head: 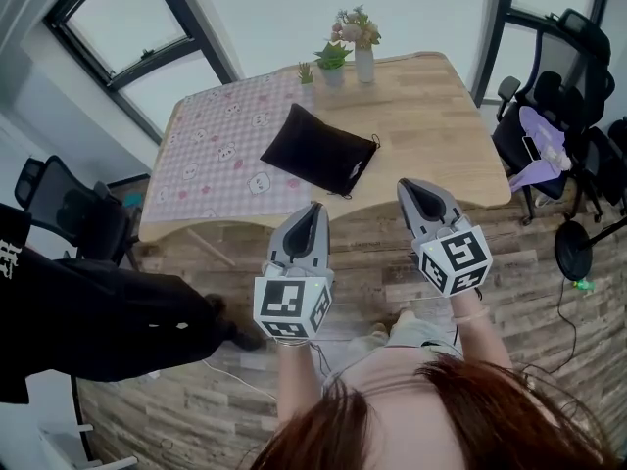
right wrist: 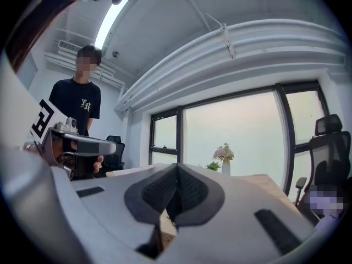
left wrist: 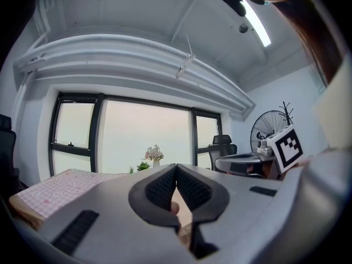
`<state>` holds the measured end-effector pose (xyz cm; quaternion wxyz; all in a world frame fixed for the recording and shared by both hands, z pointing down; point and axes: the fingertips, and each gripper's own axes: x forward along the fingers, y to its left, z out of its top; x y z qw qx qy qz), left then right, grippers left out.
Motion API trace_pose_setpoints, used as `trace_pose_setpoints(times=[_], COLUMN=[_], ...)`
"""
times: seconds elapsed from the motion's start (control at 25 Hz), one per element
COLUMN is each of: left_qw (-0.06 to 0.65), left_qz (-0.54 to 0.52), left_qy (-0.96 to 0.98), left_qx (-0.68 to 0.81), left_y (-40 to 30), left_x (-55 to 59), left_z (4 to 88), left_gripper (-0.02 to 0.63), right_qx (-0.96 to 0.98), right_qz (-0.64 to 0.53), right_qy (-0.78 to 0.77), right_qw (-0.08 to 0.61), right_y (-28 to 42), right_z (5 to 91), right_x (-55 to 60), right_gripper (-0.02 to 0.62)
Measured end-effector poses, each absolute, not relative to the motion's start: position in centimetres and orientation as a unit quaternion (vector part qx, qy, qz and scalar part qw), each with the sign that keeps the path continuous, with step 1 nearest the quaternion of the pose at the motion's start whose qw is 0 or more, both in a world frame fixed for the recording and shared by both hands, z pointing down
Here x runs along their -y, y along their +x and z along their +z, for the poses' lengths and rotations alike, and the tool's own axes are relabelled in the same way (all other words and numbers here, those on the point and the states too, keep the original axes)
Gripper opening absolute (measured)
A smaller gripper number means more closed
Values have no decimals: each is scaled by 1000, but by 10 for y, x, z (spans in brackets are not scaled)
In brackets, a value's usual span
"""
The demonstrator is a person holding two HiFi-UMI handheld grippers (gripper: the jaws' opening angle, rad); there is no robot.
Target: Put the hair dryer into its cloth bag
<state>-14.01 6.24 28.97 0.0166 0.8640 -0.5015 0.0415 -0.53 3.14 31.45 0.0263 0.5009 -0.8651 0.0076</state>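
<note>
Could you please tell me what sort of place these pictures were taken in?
Most likely an office or workroom. Black mesh office chairs stand beside a wooden table, tall dark-framed windows fill one wall, and there is a standing fan.

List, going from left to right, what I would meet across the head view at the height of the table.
Black office chair → pink checked cloth → black cloth bag → bare wooden tabletop → purple item on a second office chair. The plants and the vase overlap the bag's span and are left out.
</note>
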Motion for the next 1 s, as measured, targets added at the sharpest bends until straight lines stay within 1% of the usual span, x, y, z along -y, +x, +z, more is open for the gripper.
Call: trace_pose_setpoints(times=[1.0], left_qw=[18], left_qz=[25], left_qy=[855], left_qx=[518], left_y=[-70], left_x=[-93], left_z=[264], left_gripper=[12], right_qx=[881], right_qz=[-9], right_qy=[473], right_qw=[3], right_y=[50], right_z=[283], right_x=[-73], right_gripper=[0])
